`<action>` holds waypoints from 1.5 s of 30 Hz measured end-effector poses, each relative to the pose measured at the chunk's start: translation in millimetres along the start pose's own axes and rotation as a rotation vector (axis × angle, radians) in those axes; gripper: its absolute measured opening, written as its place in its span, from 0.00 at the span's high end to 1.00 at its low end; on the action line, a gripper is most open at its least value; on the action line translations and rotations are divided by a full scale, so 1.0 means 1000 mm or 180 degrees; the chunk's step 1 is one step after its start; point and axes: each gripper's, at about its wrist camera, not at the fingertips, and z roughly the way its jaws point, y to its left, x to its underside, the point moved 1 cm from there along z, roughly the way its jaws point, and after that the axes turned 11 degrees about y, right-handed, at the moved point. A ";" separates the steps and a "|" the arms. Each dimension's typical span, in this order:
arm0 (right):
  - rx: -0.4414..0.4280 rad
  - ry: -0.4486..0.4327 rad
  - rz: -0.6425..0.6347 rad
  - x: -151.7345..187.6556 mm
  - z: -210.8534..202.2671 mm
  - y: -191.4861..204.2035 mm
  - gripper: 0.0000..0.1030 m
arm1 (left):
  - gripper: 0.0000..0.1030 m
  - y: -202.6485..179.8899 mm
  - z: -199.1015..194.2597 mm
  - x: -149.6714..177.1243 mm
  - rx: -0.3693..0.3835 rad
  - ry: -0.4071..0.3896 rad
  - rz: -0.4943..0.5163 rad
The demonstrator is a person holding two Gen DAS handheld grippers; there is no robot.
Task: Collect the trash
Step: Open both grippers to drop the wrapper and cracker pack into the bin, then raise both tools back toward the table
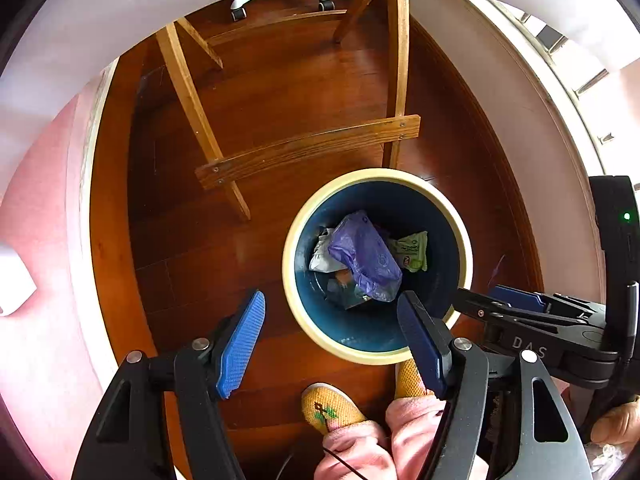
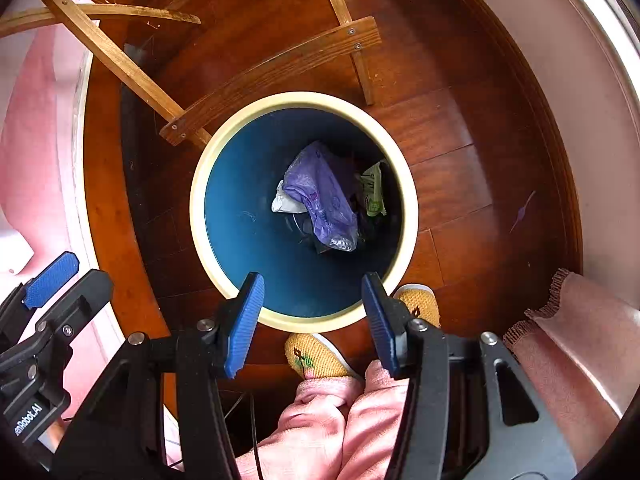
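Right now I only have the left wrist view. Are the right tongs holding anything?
Observer: No. The right tongs are open and empty, pointing down at the bin.
Operator: Anything beside them that I can't see?
Observer: Yes, a pink fringed cloth to their right, apart from the bin.
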 end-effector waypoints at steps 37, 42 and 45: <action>-0.0229 -0.0774 -0.0402 0.107 -0.314 0.135 0.54 | 0.32 0.022 -0.353 0.054 -0.0027 -0.0978 -0.0024; -0.0277 -0.1037 -0.0433 0.128 -0.365 0.151 0.54 | 0.32 0.019 -0.397 0.067 -0.0063 -0.1163 0.0118; -0.0299 -0.1167 -0.0427 0.136 -0.391 0.159 0.54 | 0.32 0.020 -0.422 0.071 -0.0111 -0.1310 0.0213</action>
